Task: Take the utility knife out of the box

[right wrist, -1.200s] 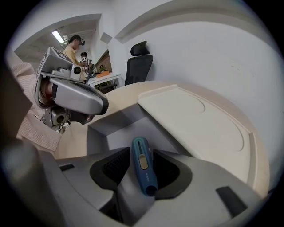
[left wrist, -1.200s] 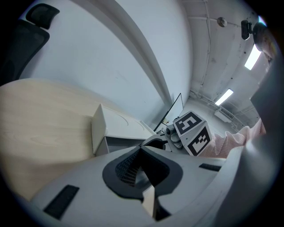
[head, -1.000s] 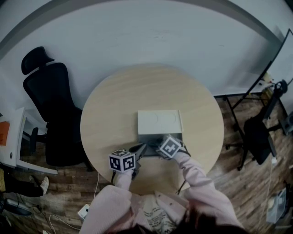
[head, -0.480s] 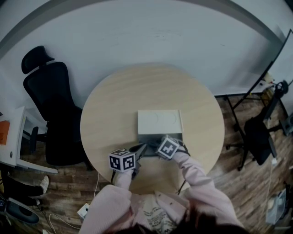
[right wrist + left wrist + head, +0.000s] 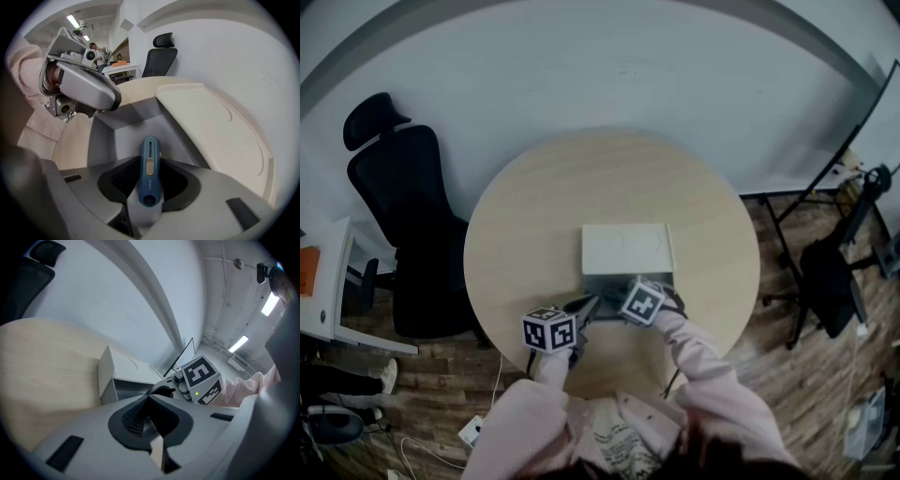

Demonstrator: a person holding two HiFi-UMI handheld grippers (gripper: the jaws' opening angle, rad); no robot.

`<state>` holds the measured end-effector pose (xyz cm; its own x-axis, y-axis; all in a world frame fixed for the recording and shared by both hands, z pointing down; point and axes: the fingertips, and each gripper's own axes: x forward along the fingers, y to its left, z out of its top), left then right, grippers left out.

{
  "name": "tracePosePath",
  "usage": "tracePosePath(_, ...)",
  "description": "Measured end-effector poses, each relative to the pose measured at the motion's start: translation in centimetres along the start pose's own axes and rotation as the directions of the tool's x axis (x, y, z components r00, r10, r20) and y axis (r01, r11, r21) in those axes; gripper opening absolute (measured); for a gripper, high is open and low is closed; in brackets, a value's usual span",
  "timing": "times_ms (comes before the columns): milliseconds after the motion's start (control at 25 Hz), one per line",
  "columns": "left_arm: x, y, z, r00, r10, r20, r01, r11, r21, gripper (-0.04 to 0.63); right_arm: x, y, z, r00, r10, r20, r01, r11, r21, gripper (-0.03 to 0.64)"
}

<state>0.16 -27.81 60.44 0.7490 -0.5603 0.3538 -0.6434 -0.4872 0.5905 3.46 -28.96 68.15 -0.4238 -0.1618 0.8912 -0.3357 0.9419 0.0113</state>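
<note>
An open grey box [image 5: 661, 278] with its pale lid [image 5: 626, 249] folded back lies on the round table [image 5: 534, 216]. Inside the box [image 5: 136, 136], a blue utility knife [image 5: 150, 171] stands between the dark pads of my right gripper [image 5: 150, 180]. Its jaws have just been closing, and the pads now press on the knife's sides. From above, the right gripper [image 5: 625, 303] points steeply down into the box. My left gripper [image 5: 586, 304] is shut with nothing seen in it. Its tips [image 5: 149, 398] sit by the box's near left corner [image 5: 107, 378].
A black office chair [image 5: 403, 216] stands left of the table. A second dark chair [image 5: 830, 281] and a stand with a board [image 5: 853, 141] are at the right. The floor is wood, with a white wall beyond the table.
The right gripper's marker cube has rolled slightly and shifted a little left over the box. The left gripper and the box have not moved.
</note>
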Motion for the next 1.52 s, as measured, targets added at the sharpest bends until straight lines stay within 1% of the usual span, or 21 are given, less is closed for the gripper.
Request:
tracePosePath(480,-0.2,0.0,-0.1,1.000,-0.009,-0.009,0.009,1.000,0.008,0.002,-0.6,-0.4,0.6,0.999,-0.029,0.039,0.028,0.999,0.015,0.137)
tracePosePath(640,-0.2,-0.1,-0.1,1.000,-0.003,-0.005,0.003,1.000,0.016,0.002,-1.2,-0.2,0.7,0.998,-0.018,0.061,0.017,1.000,0.023,0.137)
tracePosePath(920,-0.6,-0.1,0.0,1.000,0.002,0.002,-0.002,0.999,0.037,0.002,-2.5,0.0,1.6,0.990,-0.019,0.138,0.009,0.997,0.072,0.137)
tracePosePath(1080,-0.9,-0.3,0.0,1.000,0.010,0.008,-0.011,0.998,0.057,0.002,-3.4,0.0,2.0,0.978,-0.016,0.209,-0.010,0.993,0.121,0.137)
tracePosePath(1280,-1.0,-0.7,-0.2,1.000,0.010,0.016,-0.011,0.997,0.071,0.002,-3.6,-0.9,1.3,0.963,-0.055,0.263,0.009,0.985,0.173,0.137)
tracePosePath(1400,-1.1,-0.9,-0.1,1.000,0.006,0.029,-0.009,0.997,0.082,0.002,-4.2,-0.5,1.6,0.947,-0.046,0.317,-0.026,0.975,0.219,0.137)
tracePosePath(1520,-1.4,-1.0,0.3,0.999,0.004,0.050,-0.009,0.996,0.094,0.002,-5.1,-0.5,2.1,0.922,-0.052,0.384,-0.058,0.962,0.268,0.137)
